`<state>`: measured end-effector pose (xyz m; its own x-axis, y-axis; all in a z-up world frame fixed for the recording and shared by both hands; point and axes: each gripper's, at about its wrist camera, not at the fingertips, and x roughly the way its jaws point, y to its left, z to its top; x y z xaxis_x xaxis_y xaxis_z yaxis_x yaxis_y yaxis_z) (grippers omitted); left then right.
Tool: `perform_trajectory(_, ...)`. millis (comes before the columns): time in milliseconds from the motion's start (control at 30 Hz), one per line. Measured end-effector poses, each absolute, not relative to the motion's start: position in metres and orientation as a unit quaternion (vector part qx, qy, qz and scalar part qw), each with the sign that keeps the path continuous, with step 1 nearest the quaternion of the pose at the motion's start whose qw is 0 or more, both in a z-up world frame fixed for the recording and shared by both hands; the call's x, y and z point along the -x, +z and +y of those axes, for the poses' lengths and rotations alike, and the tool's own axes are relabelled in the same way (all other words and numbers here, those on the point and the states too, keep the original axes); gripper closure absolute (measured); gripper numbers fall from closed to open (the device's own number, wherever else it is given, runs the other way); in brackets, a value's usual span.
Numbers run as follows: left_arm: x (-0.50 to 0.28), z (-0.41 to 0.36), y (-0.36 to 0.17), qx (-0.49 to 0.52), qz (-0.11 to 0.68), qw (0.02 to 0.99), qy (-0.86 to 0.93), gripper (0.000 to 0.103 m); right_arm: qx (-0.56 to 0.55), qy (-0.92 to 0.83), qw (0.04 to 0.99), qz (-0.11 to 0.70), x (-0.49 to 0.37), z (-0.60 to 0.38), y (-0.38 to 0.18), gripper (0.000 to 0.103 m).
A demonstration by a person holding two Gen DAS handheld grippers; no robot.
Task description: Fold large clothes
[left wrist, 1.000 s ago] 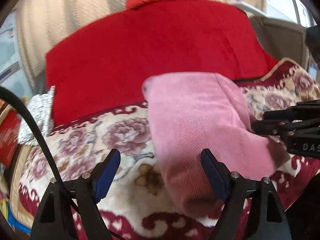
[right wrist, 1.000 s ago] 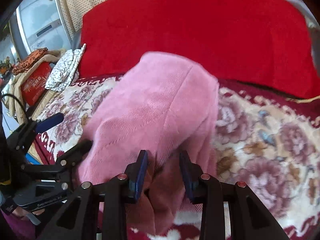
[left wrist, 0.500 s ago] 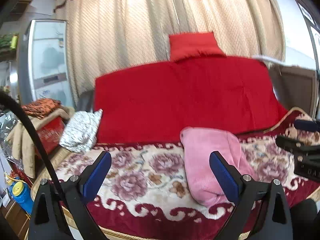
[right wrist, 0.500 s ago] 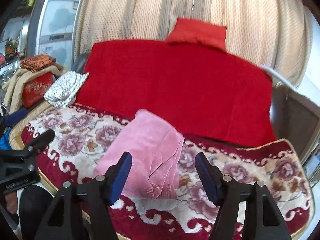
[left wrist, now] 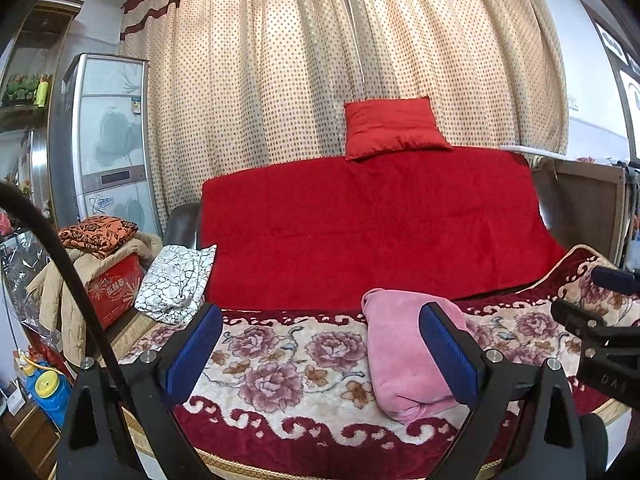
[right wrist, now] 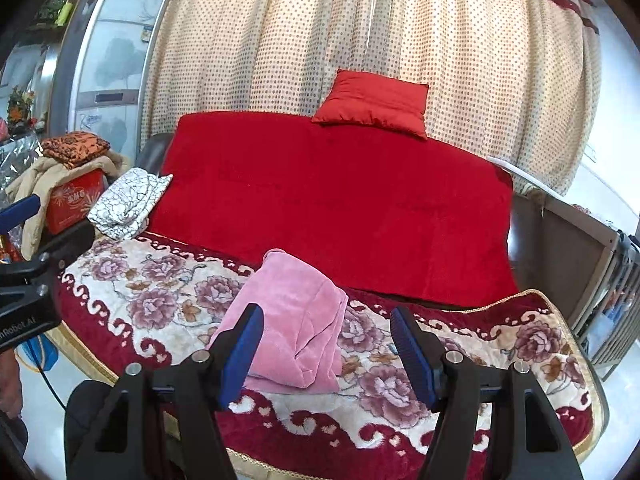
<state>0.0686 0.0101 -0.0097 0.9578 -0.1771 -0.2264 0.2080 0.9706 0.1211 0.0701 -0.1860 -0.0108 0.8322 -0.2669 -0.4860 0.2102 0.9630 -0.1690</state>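
A folded pink garment point(left wrist: 404, 356) lies on the flowered sofa blanket point(left wrist: 280, 364); it also shows in the right wrist view point(right wrist: 296, 320). My left gripper point(left wrist: 320, 352) is open and empty, held back from the sofa with the garment behind its right finger. My right gripper point(right wrist: 326, 352) is open and empty, also back from the sofa, above the garment's near edge in view. The right gripper shows at the right edge of the left wrist view point(left wrist: 600, 332).
A red throw point(left wrist: 372, 232) covers the sofa back, with a red cushion point(left wrist: 392, 126) on top. A white patterned cloth point(left wrist: 176, 280) lies at the sofa's left end. A red box point(left wrist: 112, 288) with clothes piled on it stands left. Dotted curtains point(left wrist: 320, 60) hang behind.
The right gripper let go of the pink garment and opened wide. Both grippers drew back and up from the sofa, so the garment now lies alone, folded on the blanket.
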Motion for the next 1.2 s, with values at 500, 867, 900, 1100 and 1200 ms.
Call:
perform_trajectory(500, -0.073, 0.002, -0.021, -0.079, 0.129, 0.986, -0.063, 0.005, 0.034, -0.147, 0.950, 0.273, -0.060, -0.187, -0.019, 0.033)
perform_trajectory(867, -0.072, 0.000, -0.021, -0.078, 0.135, 0.987, -0.045, 0.005, 0.013, -0.159, 0.946, 0.282, -0.058, -0.190, -0.027, 0.033)
perform_trajectory(900, -0.073, 0.000, -0.021, -0.078, 0.137, 0.987, -0.044, 0.005, 0.012, -0.160, 0.946, 0.282, -0.058, -0.190, -0.027, 0.033)
perform_trajectory(1100, -0.073, 0.001, -0.023, -0.077, 0.139, 0.987, -0.041, 0.005, 0.009, -0.157, 0.945, 0.286, -0.060, -0.190, -0.030, 0.033)
perform_trajectory(1200, -0.071, 0.000, -0.023, -0.078, 0.137, 0.987, -0.043, 0.005, 0.007, -0.157, 0.945, 0.288, -0.060, -0.190, -0.031, 0.033)
